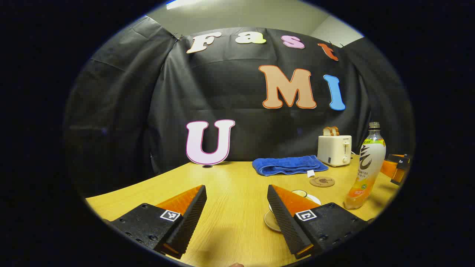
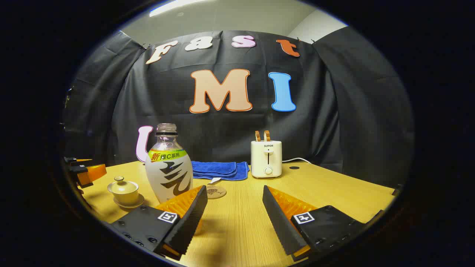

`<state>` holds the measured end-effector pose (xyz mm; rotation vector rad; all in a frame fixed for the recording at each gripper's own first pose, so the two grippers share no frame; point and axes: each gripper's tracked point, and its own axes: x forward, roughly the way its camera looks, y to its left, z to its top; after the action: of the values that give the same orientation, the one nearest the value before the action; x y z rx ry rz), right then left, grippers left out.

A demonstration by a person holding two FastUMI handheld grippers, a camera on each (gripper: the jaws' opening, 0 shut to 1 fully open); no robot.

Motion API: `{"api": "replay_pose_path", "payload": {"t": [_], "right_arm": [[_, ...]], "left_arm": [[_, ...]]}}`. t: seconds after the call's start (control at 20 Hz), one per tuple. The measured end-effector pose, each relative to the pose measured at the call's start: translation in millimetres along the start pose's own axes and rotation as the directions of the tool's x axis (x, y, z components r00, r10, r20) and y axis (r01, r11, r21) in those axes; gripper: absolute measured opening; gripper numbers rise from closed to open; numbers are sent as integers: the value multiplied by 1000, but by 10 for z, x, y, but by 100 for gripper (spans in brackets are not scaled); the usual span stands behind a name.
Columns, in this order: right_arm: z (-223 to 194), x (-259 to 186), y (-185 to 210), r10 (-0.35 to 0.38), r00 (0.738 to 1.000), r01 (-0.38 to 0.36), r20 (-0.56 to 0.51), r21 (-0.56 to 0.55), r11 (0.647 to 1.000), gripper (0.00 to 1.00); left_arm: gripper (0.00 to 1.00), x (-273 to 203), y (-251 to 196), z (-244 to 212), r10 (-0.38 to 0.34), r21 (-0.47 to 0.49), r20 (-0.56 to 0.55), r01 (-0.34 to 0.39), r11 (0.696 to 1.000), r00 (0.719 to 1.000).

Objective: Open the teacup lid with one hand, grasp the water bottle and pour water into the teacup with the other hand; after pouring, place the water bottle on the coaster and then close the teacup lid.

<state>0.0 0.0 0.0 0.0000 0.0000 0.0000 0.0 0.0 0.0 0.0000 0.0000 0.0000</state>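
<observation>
Two grippers hang low over the table [image 2: 334, 193], each with its jaws spread wide and nothing between them. The left gripper [image 1: 237, 207] points at bare wood, and its right finger [image 1: 285, 218] covers most of the teacup [image 1: 302, 194], so that view gives just a bit of the lid and a sliver of saucer. The right gripper view shows the teacup [image 2: 123, 190] whole: lid on, knob up, seated on its saucer, standing to the left of the bottle [image 2: 169, 167]. The right gripper [image 2: 234, 211] sits just in front of the bottle, which stands upright and uncapped behind its left finger [image 2: 189, 215], apart from the pads. In the left gripper view the bottle [image 1: 365, 167] appears full height, with orange liquid low in it, and part of the other gripper [image 1: 397, 167] pokes out just behind it at the right edge. The right gripper view in turn catches the other gripper [image 2: 87, 170] at its left edge, beyond the teacup from the bottle. The coaster [image 1: 322, 181] lies flat just left of the bottle in the left gripper view; in the right gripper view the coaster [image 2: 216, 191] lies just right of the bottle, partly hidden by the finger. Behind the bottle a folded towel [image 2: 219, 170] lies by the wall, with a toaster [image 2: 266, 158] holding two slices beside it.
</observation>
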Motion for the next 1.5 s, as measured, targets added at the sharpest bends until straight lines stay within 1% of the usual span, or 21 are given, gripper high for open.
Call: {"api": "replay_pose_path", "payload": {"t": [0.2,0.25,0.3,0.35,0.4,0.45,0.5,0.65,0.7,0.75,0.8,0.85,0.95,1.0,1.05,1.15,1.25,1.3,1.35,1.4,1.5], "right_arm": [[0,-2,5,3,1000,-3,-1,1,1000,94],[0,0,15,5,1000,-5,-2,0,1000,96],[2,2,10,7,1000,-7,-2,1,1000,94],[5,0,8,9,1000,-9,-1,1,1000,94],[1,-6,24,12,1000,-12,-1,1,1000,96],[2,-9,27,14,1000,-14,-2,1,1000,94],[-5,-4,23,15,1000,-15,-2,1,1000,94],[11,-2,35,16,1000,-16,-1,1,1000,96],[-4,2,30,16,1000,-16,-1,1,1000,94],[-25,4,29,18,1000,-18,-8,2,1000,96],[-6,-13,54,28,1000,-28,-5,1,1000,94],[2,-12,87,40,999,-40,-2,2,999,99],[-4,-8,71,42,999,-42,-4,3,999,94],[-6,-6,79,43,999,-43,-5,2,999,96],[-14,-1,77,43,999,-43,-6,4,999,94],[-6,-11,104,49,999,-49,-4,2,999,99],[-15,-2,89,48,999,-48,-7,5,999,96],[-11,-2,71,38,999,-38,-8,3,999,99],[-12,4,48,27,1000,-27,-8,3,1000,94],[-1,0,49,25,1000,-25,-5,3,1000,96],[-10,4,62,27,1000,-27,-7,3,1000,96]], "left_arm": [[96,7,69,-13,32,0,-2,-32,999,999],[96,4,82,-10,40,1,-1,-40,999,999],[96,6,74,-10,41,2,0,-41,999,999],[96,11,69,-10,43,3,-1,-43,999,999],[96,10,74,-12,42,3,-4,-42,999,999],[96,12,82,-34,47,6,-6,-47,999,999],[96,12,93,-31,56,6,-8,-56,998,998],[96,17,118,-42,80,18,-18,-80,997,997],[96,17,100,-36,71,20,-17,-71,997,997],[97,17,66,-25,49,17,-7,-49,999,999],[96,20,8,15,12,5,9,-12,1000,1000],[96,25,-32,5,-6,-5,7,6,1000,1000],[96,38,-4,-19,-8,-3,8,8,1000,1000],[96,29,0,-12,-2,2,3,2,1000,1000],[96,31,16,-8,5,-2,6,-5,1000,1000],[96,26,15,-16,8,0,3,-8,1000,1000],[96,34,13,-16,8,-1,4,-8,1000,1000],[96,37,12,-15,6,-2,7,-6,1000,1000],[96,30,-8,-2,-1,-1,8,1,1000,1000],[98,26,-35,2,-13,-2,10,13,1000,1000],[96,31,-125,-6,-47,-5,10,47,999,999]]}}
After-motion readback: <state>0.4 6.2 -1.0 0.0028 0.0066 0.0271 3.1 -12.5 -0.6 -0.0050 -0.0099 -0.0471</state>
